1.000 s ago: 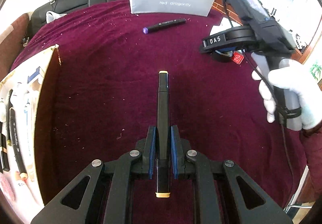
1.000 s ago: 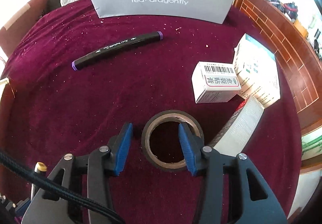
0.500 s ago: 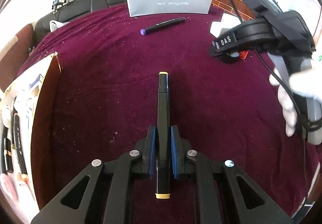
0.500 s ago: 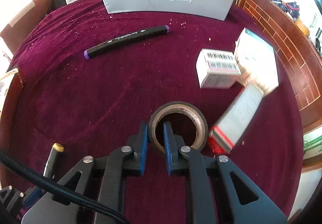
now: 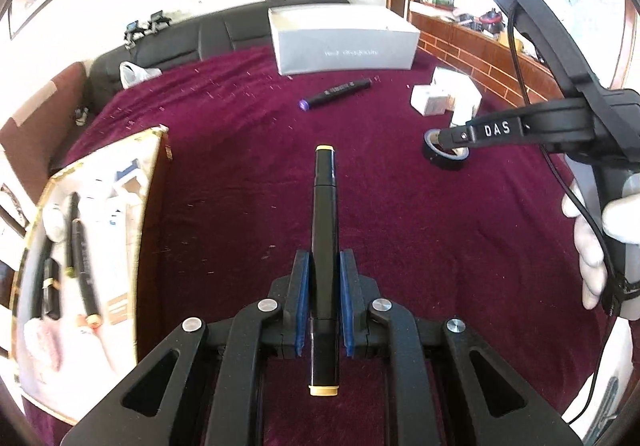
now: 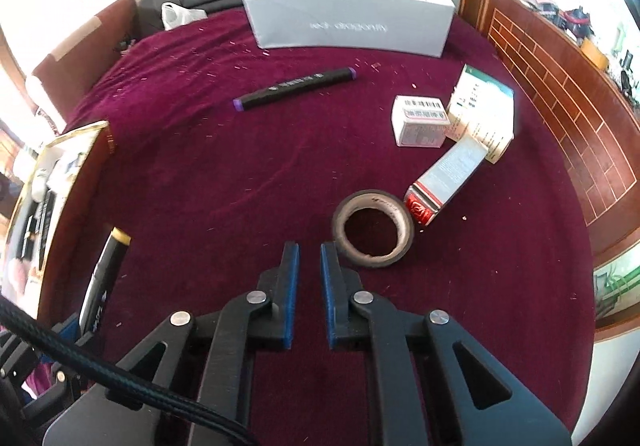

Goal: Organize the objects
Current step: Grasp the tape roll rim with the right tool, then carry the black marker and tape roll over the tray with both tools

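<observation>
The left gripper (image 5: 324, 294) pinches a yellow-capped black marker (image 5: 325, 230) pointing straight ahead above the maroon cloth (image 5: 248, 173). The right gripper (image 6: 306, 286), pressed together on nothing, has the tape roll (image 6: 374, 228) lying just beside it (the left view hides this gap).

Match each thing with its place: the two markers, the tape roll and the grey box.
Things:
1. yellow-capped marker
2. purple-capped marker
3. tape roll
4. grey box

Places:
A. flat on the cloth, beside the red-ended box
B. at the cloth's far edge
C. clamped in the left gripper
D. loose on the cloth, just in front of the grey box

Pairs: 1-C, 2-D, 3-A, 4-B
</observation>
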Available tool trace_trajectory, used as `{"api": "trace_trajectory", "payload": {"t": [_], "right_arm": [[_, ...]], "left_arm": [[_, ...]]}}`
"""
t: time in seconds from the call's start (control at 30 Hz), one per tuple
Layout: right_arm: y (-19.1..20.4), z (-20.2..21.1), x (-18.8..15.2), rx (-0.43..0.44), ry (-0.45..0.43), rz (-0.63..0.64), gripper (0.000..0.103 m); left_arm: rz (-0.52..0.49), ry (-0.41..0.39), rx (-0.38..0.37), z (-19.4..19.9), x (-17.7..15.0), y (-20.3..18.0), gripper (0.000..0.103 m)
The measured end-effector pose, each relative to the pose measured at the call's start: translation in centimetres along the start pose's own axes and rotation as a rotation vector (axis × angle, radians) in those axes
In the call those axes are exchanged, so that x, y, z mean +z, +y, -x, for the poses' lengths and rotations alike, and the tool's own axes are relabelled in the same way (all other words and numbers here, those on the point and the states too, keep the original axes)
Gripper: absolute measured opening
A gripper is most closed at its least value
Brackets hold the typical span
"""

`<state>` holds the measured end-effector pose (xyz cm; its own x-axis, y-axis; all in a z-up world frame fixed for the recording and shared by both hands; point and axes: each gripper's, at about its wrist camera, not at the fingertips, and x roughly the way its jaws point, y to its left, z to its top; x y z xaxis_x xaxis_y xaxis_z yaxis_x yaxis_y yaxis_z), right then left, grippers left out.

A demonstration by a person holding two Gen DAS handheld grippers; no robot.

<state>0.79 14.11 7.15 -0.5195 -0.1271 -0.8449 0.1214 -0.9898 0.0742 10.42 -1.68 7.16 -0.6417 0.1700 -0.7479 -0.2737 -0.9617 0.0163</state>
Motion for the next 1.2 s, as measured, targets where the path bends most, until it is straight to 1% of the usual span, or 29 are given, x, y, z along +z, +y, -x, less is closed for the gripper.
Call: {"api": "trace_trajectory", "payload": {"t": [0.23, 0.33, 0.53, 0.6, 0.67, 0.7, 0.73, 0.77, 0.83, 0.87, 0.9, 1.0, 1.13, 1.2], "right_arm": [[3.7, 3.0, -0.7, 0.033, -0.047, 0.060, 0.009], [6.1, 4.5, -1.0, 0.050, -0.072, 0.102, 0.009], [10.0, 6.5, -1.1, 0.072, -0.112, 0.170, 0.009], [10.3, 6.8, -0.9, 0.074, -0.123, 0.171, 0.009], [9.4, 7.2, -0.3, 0.078, -0.136, 0.125, 0.011], [8.3, 7.2, 0.2, 0.090, -0.132, 0.082, 0.011], [6.8, 7.1, 0.6, 0.102, -0.126, 0.036, 0.016], [4.8, 6.6, 1.1, 0.109, -0.106, -0.018, 0.023], [1.6, 5.7, 1.4, 0.096, -0.078, -0.090, 0.026], [0.6, 5.2, 1.4, 0.084, -0.065, -0.102, 0.027], [-0.7, 4.2, 1.4, 0.064, -0.033, -0.107, 0.027], [-2.4, 1.8, 1.0, 0.025, 0.017, -0.097, 0.026], [-3.0, -1.4, 1.3, 0.015, 0.057, -0.079, 0.026], [-2.9, -3.3, 1.8, -0.014, 0.084, -0.053, 0.026]], "left_arm": [[0.012, -0.068, 0.041, 3.3, -1.1, 1.4, 0.012], [0.028, -0.096, 0.060, 4.5, -1.5, 2.3, 0.012], [0.069, -0.132, 0.080, 6.3, -2.5, 4.6, 0.012], [0.078, -0.135, 0.079, 6.5, -2.8, 5.1, 0.012], [0.090, -0.138, 0.076, 6.7, -3.0, 5.7, 0.012], [0.094, -0.138, 0.072, 6.7, -3.1, 5.8, 0.012], [0.098, -0.138, 0.066, 6.8, -3.2, 6.0, 0.012], [0.100, -0.138, 0.059, 6.8, -3.3, 6.1, 0.012], [0.100, -0.138, 0.045, 6.9, -3.5, 6.0, 0.012], [0.099, -0.136, 0.037, 6.8, -3.6, 6.1, 0.012], [0.098, -0.132, 0.029, 6.6, -3.6, 5.9, 0.012], [0.096, -0.113, 0.003, 5.9, -3.5, 5.3, 0.012], [0.082, -0.081, -0.006, 4.6, -3.2, 4.6, 0.012], [0.080, -0.071, -0.005, 4.1, -3.1, 4.3, 0.012]]}}
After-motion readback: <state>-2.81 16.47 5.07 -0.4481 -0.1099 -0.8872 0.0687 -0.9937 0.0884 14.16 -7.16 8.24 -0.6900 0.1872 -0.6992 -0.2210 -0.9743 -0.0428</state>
